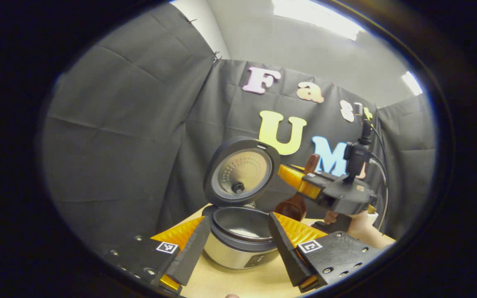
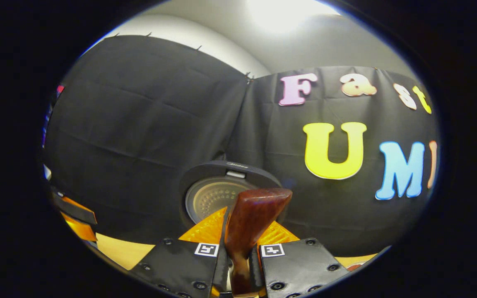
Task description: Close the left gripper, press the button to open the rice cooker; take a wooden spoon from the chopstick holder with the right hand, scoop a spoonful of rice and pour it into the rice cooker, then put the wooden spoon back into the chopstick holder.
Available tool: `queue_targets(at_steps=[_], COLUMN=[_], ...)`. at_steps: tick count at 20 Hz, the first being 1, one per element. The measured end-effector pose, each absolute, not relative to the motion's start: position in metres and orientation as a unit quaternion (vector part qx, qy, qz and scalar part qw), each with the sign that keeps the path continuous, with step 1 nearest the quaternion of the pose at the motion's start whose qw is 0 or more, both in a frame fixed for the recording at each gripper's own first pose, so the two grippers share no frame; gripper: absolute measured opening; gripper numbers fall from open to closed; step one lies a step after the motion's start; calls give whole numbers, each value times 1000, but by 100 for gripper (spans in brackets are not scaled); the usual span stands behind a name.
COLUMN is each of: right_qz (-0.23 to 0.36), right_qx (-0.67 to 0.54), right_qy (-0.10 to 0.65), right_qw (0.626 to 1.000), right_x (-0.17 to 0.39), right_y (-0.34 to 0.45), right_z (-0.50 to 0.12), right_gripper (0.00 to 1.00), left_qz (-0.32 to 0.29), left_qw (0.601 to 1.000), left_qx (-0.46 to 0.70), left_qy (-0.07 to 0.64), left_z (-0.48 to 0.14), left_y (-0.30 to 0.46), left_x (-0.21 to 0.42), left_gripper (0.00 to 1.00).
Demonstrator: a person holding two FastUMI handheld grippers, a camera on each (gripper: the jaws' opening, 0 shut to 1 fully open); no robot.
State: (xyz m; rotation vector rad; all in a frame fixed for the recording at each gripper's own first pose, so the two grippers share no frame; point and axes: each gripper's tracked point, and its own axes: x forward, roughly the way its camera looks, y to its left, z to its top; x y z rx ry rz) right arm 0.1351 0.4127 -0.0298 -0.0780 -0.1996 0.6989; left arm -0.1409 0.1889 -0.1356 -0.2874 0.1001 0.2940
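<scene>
Now | right claw (image 2: 238, 265) clamped on wooden spoon (image 2: 249, 223), handle upright toward 12 | rice cooker (image 1: 238, 244), lid up, lies at 7 o'clock below it | left claw (image 1: 238, 248) spread wide, empty, nearer the pot.

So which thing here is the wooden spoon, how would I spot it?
Start at the round silver rice cooker standing with its lid up on the pale wooden table. Just to its right, the right gripper has its jaws clamped on the glossy reddish-brown wooden spoon. It is the only wood-grained thing among metal and plastic parts.
</scene>
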Motion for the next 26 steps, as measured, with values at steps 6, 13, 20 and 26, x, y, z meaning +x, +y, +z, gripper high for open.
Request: queue_targets(at_steps=[6, 13, 20, 26], right_qz=[305, 186, 67, -15], right_qx=[54, 58, 101, 108], right_qy=[-64, -76, -41, -4], right_qw=[949, 978, 992, 994], right_x=[112, 87, 75, 82], right_y=[315, 161, 11, -74], right_z=[8, 16, -17, -64], right_gripper=[23, 23, 23, 23], left_qz=[113, 65, 38, 59], left_qw=[983, 988, 986, 981], left_qx=[-135, -131, -156, -176], left_qy=[44, 41, 48, 51], left_z=[-129, -130, -140, -150], left_y=[149, 86, 44, 47], left_x=[-118, -91, -72, -68], left_gripper=[88, 89, 89, 88])
